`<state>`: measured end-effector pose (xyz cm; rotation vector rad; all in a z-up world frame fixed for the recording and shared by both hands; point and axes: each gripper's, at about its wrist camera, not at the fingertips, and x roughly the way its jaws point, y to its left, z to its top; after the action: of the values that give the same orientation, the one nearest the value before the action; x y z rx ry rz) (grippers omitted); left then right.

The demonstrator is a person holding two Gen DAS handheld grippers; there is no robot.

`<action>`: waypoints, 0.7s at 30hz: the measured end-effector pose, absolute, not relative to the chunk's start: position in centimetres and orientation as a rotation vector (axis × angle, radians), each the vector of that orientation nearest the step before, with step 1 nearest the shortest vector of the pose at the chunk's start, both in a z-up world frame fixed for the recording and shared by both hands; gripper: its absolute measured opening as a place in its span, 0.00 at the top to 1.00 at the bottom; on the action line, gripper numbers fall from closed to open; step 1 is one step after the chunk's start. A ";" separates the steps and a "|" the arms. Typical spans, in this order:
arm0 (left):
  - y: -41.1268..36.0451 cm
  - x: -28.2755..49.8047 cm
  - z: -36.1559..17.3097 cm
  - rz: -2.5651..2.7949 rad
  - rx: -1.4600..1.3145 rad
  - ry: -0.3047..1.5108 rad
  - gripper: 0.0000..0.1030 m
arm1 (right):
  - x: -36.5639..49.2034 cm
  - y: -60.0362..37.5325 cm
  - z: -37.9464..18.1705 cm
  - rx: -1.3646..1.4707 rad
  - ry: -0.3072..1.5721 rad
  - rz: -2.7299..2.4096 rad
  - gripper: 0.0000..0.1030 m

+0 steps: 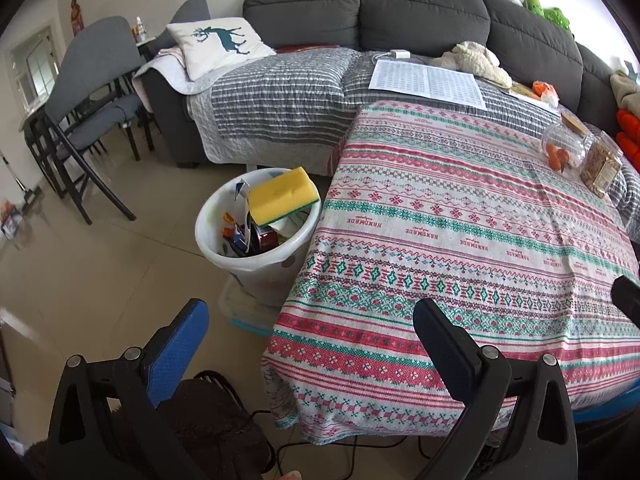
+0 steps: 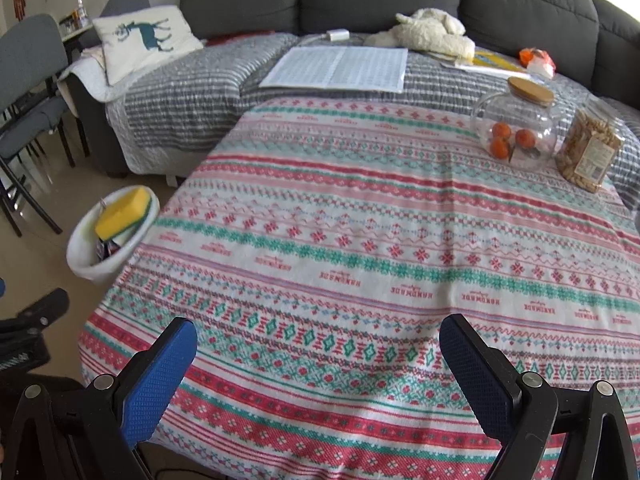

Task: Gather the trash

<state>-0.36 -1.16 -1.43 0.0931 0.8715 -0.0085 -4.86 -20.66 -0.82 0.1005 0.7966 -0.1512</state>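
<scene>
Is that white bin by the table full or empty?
Full. The bin holds wrappers and papers up to its rim, and a yellow sponge sits on top, poking above the edge.

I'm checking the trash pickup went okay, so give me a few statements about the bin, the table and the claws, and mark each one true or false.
1. A yellow sponge lies on top of the trash in the white bin. True.
2. The bin stands on the table's patterned cloth. False: it stands on the floor beside the table.
3. The left claw grips a wrapper. False: it is open and empty.
4. The right claw is open and empty. True.
5. The glass jar with the wooden lid holds orange fruit. True.
6. The jar lies tipped over on the sofa. False: it stands on the table.
</scene>
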 end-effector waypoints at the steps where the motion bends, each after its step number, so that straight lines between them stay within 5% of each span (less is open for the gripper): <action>1: -1.2 -0.3 -1.5 -0.007 0.088 0.873 0.00 | -4.9 -20.6 -0.6 0.100 0.790 -0.150 0.03; 21: -1.6 -0.4 -1.0 -0.009 0.084 0.858 0.00 | -4.5 -19.5 -0.5 0.078 0.787 -0.132 0.03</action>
<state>-0.36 -1.56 -1.03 0.0845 0.8582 -0.0086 -4.47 -19.54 -0.54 0.0782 0.7869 -0.1317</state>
